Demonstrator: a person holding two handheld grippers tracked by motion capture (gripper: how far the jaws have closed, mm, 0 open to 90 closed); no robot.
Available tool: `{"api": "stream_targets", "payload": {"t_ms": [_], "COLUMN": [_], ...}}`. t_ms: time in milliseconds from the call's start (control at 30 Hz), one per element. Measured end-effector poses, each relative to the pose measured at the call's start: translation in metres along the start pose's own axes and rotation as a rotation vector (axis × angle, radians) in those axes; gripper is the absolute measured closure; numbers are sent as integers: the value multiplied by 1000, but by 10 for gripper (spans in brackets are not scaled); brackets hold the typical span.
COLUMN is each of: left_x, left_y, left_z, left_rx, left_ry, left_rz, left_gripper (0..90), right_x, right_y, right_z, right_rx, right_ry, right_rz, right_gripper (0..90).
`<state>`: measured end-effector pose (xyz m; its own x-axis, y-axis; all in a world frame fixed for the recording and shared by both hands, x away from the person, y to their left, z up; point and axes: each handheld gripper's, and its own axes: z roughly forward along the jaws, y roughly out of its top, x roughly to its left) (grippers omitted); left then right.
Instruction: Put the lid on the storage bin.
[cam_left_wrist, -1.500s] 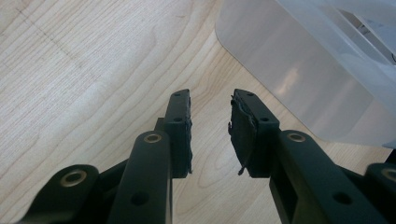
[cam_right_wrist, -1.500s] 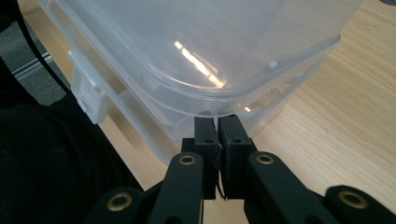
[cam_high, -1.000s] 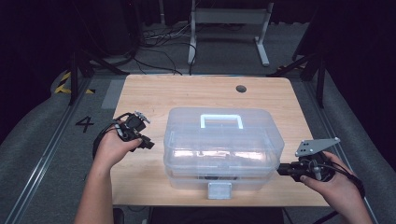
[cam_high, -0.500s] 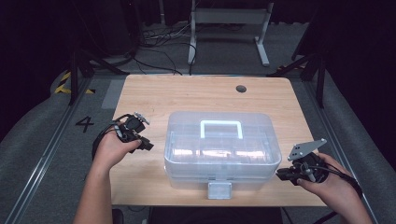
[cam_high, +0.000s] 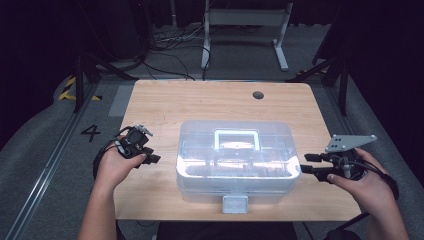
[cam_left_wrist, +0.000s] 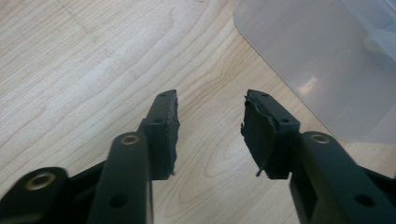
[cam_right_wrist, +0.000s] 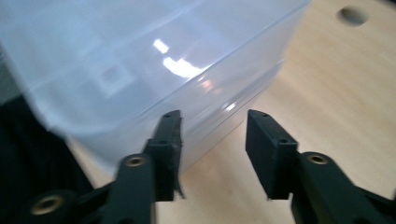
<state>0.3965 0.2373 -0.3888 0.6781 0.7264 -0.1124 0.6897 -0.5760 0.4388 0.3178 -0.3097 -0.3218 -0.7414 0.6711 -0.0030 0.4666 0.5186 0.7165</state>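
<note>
The box (cam_high: 235, 160), a clear plastic case with a white handle (cam_high: 236, 137) on its lid, sits near the middle of the table (cam_high: 165, 105), closer to the near edge than the far one. Its long axis runs parallel to the near edge, from the table's left side to its right. The latch (cam_high: 235, 203) faces the person, just at the near edge, so the box opens from that side.

The left gripper (cam_high: 145, 152) is off the box's left end, a little apart from it and toward the table's left edge. In the left gripper view its jaws stand apart over bare wood, with a rounded corner of the box (cam_left_wrist: 327, 60) ahead and off to one side. They have just been opening, and nothing lies between them.

The right gripper (cam_high: 310, 163) is the nearer one, its jaws pointing at the box's right end and just beside it. In the right gripper view the end wall of the box (cam_right_wrist: 154, 70) rises ahead of one jaw. That picture is blurred, so whether that jaw brushes the wall is hard to say, though it looks apart. These jaws have also just been opening and hold nothing.

Both grippers flank the short ends, so a move on the box would likely come inward along its long axis.
</note>
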Motion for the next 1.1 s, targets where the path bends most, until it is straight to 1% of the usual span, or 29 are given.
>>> {"api": "stream_targets", "payload": {"t_ms": [67, 133, 200, 233, 267, 300, 333, 367, 400, 433, 467, 500, 533, 567, 633, 700, 767, 833, 900, 933, 967, 1000, 1033, 1100], "left_x": [-1, -1, -1, 0, 0, 1, 2, 3, 4, 5, 5, 7, 8, 10, 14, 16, 20, 21, 22, 23, 24, 25, 27, 28], "left_y": [-3, -6, -10, -11, -12, -12, -13, -13, -13, -14, -14, -14, -14, -14, -14, -16, -17, -18, -20, -20, -22, -23, -25, -26], "left_z": [0, 1, 1, 2, 2, 1, 1, 1, 2, 3, 3, 5, 8, 9, 11, 14, 14, 16, 19, 20, 22, 23, 24, 26], "left_rx": [-28, -43, -61, -71, -80, -93, -112, -120, -125, -120, -120, -103, -100, -91, -89, -101, -100, -99, -96, -99, -97, -95, -106, -106], "left_ry": [10, 24, 62, 75, 83, 102, 109, 110, 114, 119, 119, 127, 133, 157, 177, 176, 169, 178, 193, 194, 203, 207, 227, 226], "left_rz": [-6, 2, 11, 20, 20, 26, 17, 17, 24, 24, 24, 21, -1, -8, -20, -59, -70, -74, -79, -82, -75, -69, -52, -53], "left_gripper": [480, 435, 389, 384, 378, 369, 361, 351, 345, 336, 326, 326, 313, 290, 275, 251, 218, 215, 215, 215, 215, 216, 218, 221], "right_x": [-6, -14, -21, -25, -31, -35, -40, -46, -51, -57, -57, -63, -71, -77, -87, -94, -99, -104, -110, -112, -115, -121, -122, -124], "right_y": [2, 4, 7, 8, 10, 10, 10, 10, 9, 7, 7, 4, 1, -2, -9, -16, -21, -27, -33, -36, -40, -47, -49, -51], "right_z": [-1, 1, 4, 5, 7, 8, 10, 11, 13, 14, 14, 17, 21, 24, 32, 40, 47, 53, 60, 63, 67, 76, 78, 81], "right_rx": [-23, -62, -88, -103, -125, -142, -153, -162, -168, -170, -170, -165, -147, -136, -106, -103, -110, -94, -70, -61, -59, -54, -54, -61], "right_ry": [-5, -29, -52, -62, -81, -95, -107, -123, -142, -157, -157, -170, -188, -194, -183, -169, -175, -171, -142, -137, -143, -164, -173, -179], "right_rz": [11, 10, 0, -5, -12, -10, -3, 3, 1, 14, 14, 24, 20, 23, 66, 132, 128, 112, 95, 108, 117, 127, 129, 133], "right_gripper": [509, 466, 440, 417, 404, 396, 382, 361, 361, 361, 361, 361, 357, 345, 318, 278, 254, 217, 195, 195, 195, 195, 195, 196]}}
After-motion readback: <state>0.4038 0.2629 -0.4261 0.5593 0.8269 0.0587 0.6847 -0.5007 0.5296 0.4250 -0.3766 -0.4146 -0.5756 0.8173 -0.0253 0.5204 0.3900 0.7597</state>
